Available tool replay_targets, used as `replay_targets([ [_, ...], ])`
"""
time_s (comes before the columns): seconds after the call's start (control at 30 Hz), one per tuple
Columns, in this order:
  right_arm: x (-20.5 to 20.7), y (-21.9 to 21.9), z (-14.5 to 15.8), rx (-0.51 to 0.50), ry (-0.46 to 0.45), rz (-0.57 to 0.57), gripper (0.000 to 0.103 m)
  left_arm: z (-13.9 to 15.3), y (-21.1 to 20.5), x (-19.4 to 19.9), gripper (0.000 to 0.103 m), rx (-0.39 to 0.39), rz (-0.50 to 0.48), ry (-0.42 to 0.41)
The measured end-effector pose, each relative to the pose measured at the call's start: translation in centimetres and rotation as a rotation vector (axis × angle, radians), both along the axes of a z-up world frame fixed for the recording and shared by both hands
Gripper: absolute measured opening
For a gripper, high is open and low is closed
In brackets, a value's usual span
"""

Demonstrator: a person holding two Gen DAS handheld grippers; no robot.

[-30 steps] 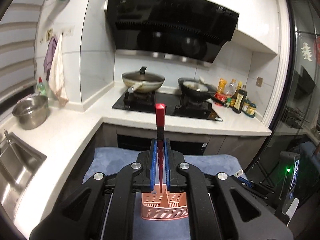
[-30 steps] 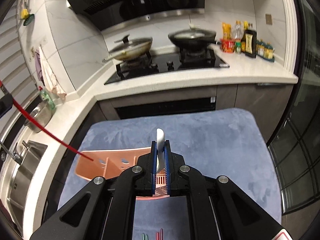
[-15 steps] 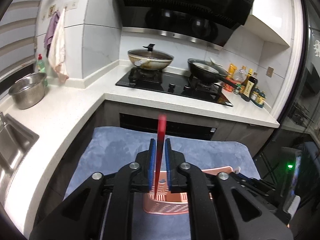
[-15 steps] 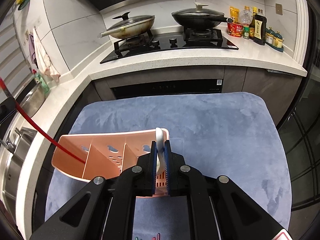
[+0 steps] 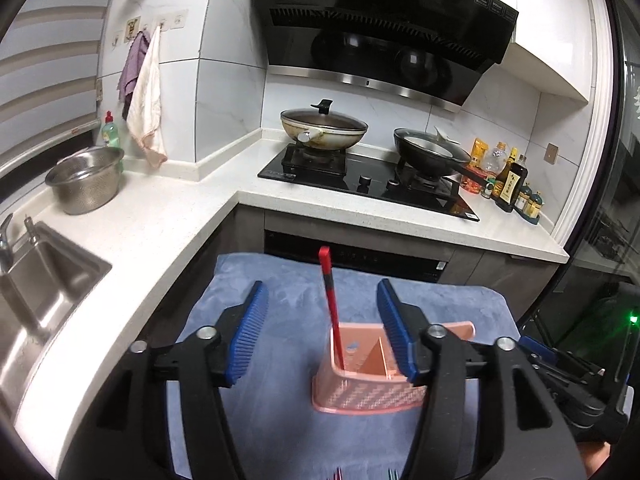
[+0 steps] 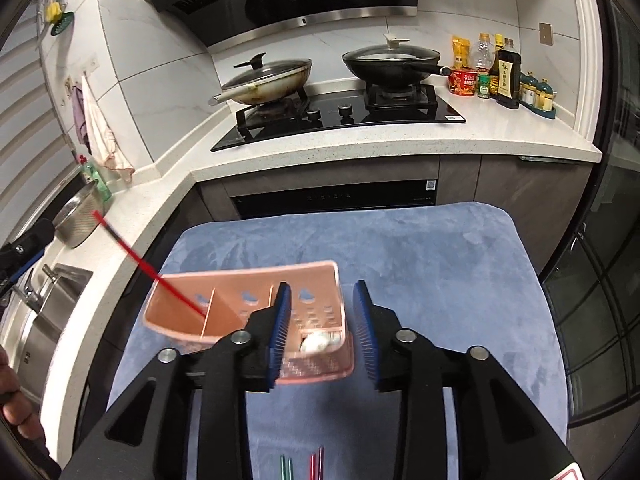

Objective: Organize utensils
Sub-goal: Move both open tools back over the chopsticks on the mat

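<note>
A pink utensil caddy [image 5: 368, 384] [image 6: 240, 300] with dividers stands on the blue mat [image 5: 288, 420] [image 6: 420, 272]. A red chopstick [image 5: 331, 304] [image 6: 148, 270] leans in its left compartment, free of my fingers. A white spoon [image 6: 318, 343] lies in its right compartment. My left gripper [image 5: 320, 330] is open above the caddy, with the chopstick between its spread fingers. My right gripper [image 6: 322, 330] is open over the spoon compartment. Green and red chopsticks [image 6: 302, 466] lie on the mat near me.
A white counter [image 5: 132, 240] wraps the left side with a sink [image 5: 36, 280] and a steel bowl [image 5: 86, 180]. The stove [image 6: 340, 116] holds two lidded pans. Bottles [image 6: 504, 74] stand at the back right. The mat's right edge drops off.
Both grippers opened. The left let go of the red chopstick, which now stands in the caddy. The right let go of the white spoon, which dropped into the right compartment.
</note>
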State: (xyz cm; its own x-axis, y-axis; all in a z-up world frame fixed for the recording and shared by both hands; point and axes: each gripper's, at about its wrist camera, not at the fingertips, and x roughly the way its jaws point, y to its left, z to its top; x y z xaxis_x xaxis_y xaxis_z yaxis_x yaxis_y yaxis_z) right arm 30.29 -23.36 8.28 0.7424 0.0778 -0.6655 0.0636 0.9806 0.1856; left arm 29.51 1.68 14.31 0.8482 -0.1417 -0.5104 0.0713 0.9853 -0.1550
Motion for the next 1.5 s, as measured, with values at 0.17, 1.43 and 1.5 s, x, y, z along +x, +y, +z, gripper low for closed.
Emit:
replay_targets([
  [0.17, -5.2, 0.4, -1.0, -0.025, 0.017, 0.009, 0.041, -2.4, 1.0, -4.1, 0.059, 0.009, 0.002, 0.043],
  [1.43, -25.7, 4.9, -17.3, -0.111, 0.322, 0.021, 0.049, -22.2, -0.7, -23.5, 0.06, 0.159, -0.122, 0.477],
  [1.5, -25.6, 4.8, -17.4, -0.107, 0.322, 0.019, 0.049, -22.3, -0.9, -23.5, 0.06, 0.158, -0.127, 0.482],
])
